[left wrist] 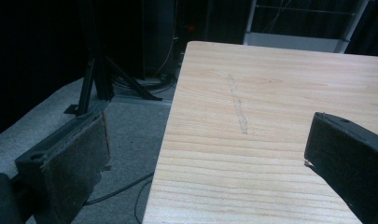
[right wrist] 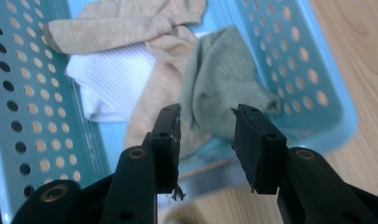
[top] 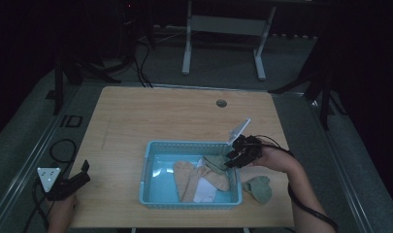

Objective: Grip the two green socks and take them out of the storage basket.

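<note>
Right gripper view: right gripper (right wrist: 206,122) parted, empty, above green sock (right wrist: 221,81) in blue basket (right wrist: 312,79). Soft, light, limp; best pinched at bunched fold.

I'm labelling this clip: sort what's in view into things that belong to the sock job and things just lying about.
Belongs to the job:
- blue basket
- green sock in the basket
- beige socks
- white sock
- green sock on the table
- right gripper, jaws apart, empty

Lying about:
- left gripper, resting open
- floor cables
- metal frame
</note>
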Motion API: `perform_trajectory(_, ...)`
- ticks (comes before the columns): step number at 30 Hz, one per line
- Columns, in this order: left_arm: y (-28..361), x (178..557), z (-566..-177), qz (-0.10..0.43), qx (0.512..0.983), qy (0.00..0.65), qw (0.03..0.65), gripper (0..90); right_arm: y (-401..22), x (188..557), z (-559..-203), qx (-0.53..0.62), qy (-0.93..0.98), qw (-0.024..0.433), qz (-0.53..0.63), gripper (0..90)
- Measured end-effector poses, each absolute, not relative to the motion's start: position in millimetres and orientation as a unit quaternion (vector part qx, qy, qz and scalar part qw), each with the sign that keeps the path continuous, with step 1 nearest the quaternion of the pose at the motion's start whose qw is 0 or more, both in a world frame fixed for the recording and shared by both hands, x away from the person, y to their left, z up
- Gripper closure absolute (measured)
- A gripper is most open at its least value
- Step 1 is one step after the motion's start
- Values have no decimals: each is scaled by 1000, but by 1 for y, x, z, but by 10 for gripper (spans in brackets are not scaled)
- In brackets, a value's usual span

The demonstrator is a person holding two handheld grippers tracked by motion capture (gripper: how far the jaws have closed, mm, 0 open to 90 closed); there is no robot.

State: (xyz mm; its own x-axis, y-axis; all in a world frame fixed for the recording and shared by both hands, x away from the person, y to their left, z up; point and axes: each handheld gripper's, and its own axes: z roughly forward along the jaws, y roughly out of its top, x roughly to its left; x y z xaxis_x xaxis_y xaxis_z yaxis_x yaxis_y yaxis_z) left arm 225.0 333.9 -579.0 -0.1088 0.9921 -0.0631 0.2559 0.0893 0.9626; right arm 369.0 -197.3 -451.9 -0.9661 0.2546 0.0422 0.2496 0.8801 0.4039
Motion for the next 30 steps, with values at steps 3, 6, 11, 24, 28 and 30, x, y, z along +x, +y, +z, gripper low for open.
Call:
perform_trajectory(3, 334, 225, -579, 434, 516, 605, 423, 4, -182, 370, -458, 120, 973, -4, 199, 609)
perform_trajectory(6, 334, 225, -579, 434, 516, 605, 423, 4, -171, 371, -465, 111, 976, -11, 190, 608)
perform_trajectory(11, 334, 225, -579, 435, 515, 604, 424, 4, -157, 373, -477, 104, 980, -20, 168, 602)
perform_trajectory(24, 334, 225, -579, 435, 516, 604, 424, 4, -146, 377, -490, 99, 985, -9, 138, 801)
perform_trajectory(28, 334, 225, -579, 434, 516, 605, 424, 4, -148, 376, -479, 94, 985, 0, 143, 828)
perform_trajectory(30, 334, 225, -579, 434, 516, 605, 424, 4, -149, 375, -475, 92, 985, 3, 146, 830)
